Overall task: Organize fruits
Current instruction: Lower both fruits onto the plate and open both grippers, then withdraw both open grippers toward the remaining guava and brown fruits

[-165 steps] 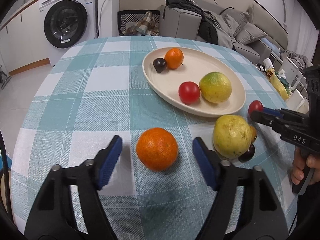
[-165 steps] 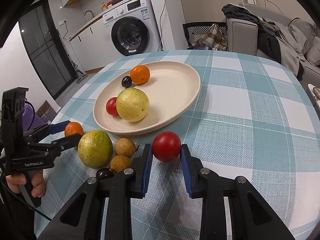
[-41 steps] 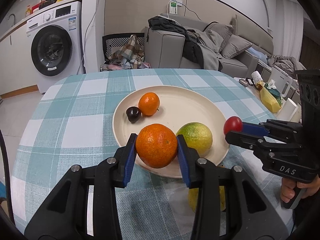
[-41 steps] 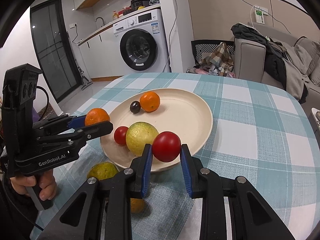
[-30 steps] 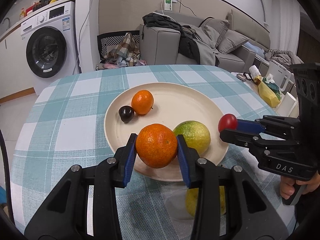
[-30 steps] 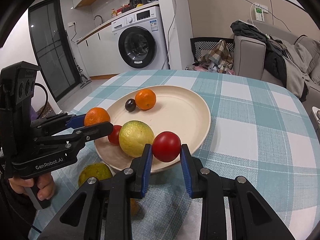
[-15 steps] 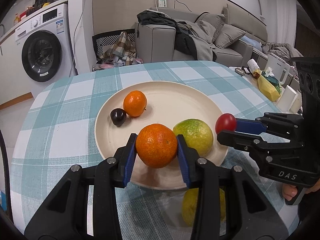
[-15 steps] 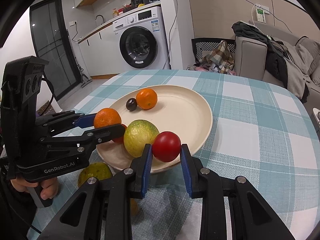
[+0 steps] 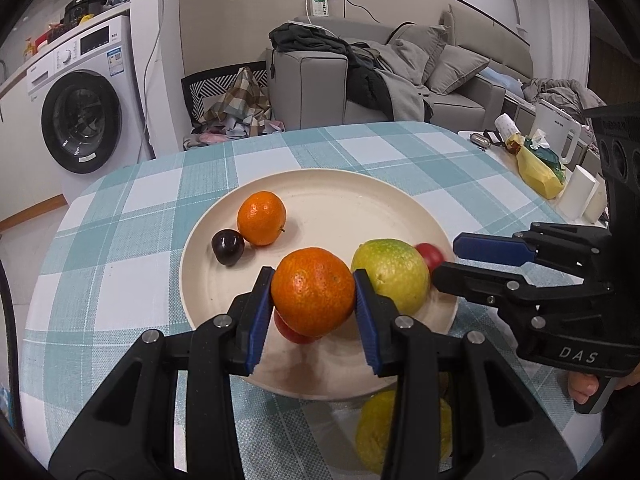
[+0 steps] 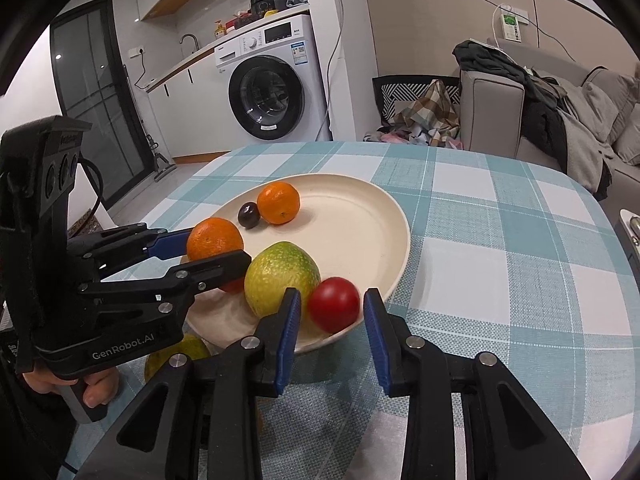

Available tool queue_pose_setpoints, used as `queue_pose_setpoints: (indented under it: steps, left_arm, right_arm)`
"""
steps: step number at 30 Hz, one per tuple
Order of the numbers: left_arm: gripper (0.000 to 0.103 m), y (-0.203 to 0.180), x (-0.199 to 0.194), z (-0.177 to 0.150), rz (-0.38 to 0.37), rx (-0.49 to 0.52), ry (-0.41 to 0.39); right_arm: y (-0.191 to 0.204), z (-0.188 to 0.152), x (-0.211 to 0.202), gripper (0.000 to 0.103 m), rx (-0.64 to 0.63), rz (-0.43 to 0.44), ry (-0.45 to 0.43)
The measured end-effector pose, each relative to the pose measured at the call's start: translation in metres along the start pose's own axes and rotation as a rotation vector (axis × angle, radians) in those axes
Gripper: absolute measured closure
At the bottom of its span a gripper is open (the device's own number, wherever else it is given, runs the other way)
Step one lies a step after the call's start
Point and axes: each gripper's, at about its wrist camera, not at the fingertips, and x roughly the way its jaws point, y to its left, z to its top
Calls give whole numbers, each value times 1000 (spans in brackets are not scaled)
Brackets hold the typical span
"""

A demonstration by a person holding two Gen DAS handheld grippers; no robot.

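My left gripper (image 9: pixel 313 297) is shut on a large orange (image 9: pixel 313 291) and holds it above the near part of the cream plate (image 9: pixel 360 200). My right gripper (image 10: pixel 331 317) is open; a red tomato (image 10: pixel 333 309) sits loose between its fingers at the plate's near rim (image 10: pixel 400 256), blurred. On the plate lie a small orange (image 9: pixel 261 217), a dark plum (image 9: pixel 227 246), a green-yellow citrus (image 9: pixel 390 274) and another red tomato (image 9: pixel 294 332) under the held orange. The right gripper also shows in the left wrist view (image 9: pixel 456 258), and the left gripper in the right wrist view (image 10: pixel 218 246).
A second yellow-green fruit (image 9: pixel 380 432) lies on the checked tablecloth (image 9: pixel 120 240) just in front of the plate, partly hidden by my fingers. A washing machine (image 9: pixel 76 112) and a sofa (image 9: pixel 400 76) stand beyond the table. A side table with a kettle (image 9: pixel 560 132) is at the right.
My right gripper has opened and let go of the red tomato, which now sits at the plate's rim. My left gripper has carried the orange further over the plate.
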Motion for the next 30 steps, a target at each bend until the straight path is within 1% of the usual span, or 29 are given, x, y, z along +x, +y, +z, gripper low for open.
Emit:
queue_pose_setpoints:
  steps: [2,6,7,11,12,13,14,15,16,17,18,19,21,23,24,26,28,30]
  left_arm:
    - [67,0,1,1,-4,-5,-2]
    - [67,1,1,1,-5,-10,-5]
    - [67,1,0,1,-6,-11,-5]
    - [67,6,-7,0,-7,-28,-31]
    - [66,8,-9,-1,-13,-35,-35]
    - [64,10,-11,-1,-16,-42,-39]
    - [62,11,-13,-1,-16,-48,-45]
    - [52,13,-16,-1,-11,-51,-50]
    - [40,14,-19,-2,-4,-55,-58]
    - [35,15,-23,-2,5,-56,-73]
    - [26,16,-28,-3,14,-59,-88]
    - [20,17,-33,-3,19,-61,-100]
    - [19,19,-42,-4,20,-65,-118]
    - [18,22,-48,-5,24,-71,-116]
    - [16,22,-50,-6,25,-73,-116]
    - [13,25,-56,-9,32,-80,-119]
    - [2,26,-62,-12,38,-88,-126]
    - [1,26,-68,-16,37,-90,-144]
  right_arm:
    - [-1,0,-2,62,6,1,-8]
    - [-2,-1,-5,58,6,1,-13]
    - [-3,-1,-6,56,7,1,-16]
    - [-3,-2,-7,52,9,-3,-16]
    - [-4,-2,-7,51,11,-5,-15]
    - [-4,-3,-7,48,14,-6,-16]
    - [-5,-3,-8,42,17,-6,-18]
    - [-6,-4,-9,40,20,-5,-21]
    - [-7,-4,-10,36,23,-6,-26]
    - [-8,-4,-11,34,25,-9,-29]
    - [-8,-5,-12,33,26,-11,-30]
    - [-9,-6,-13,32,28,-12,-30]
    - [-9,-7,-15,28,32,-15,-30]
    - [-9,-8,-16,21,35,-17,-35]
    - [-9,-9,-17,20,35,-18,-39]
    - [-8,-9,-18,16,33,-20,-41]
    - [-8,-10,-19,14,33,-20,-39]
    - [-8,-11,-19,10,35,-24,-40]
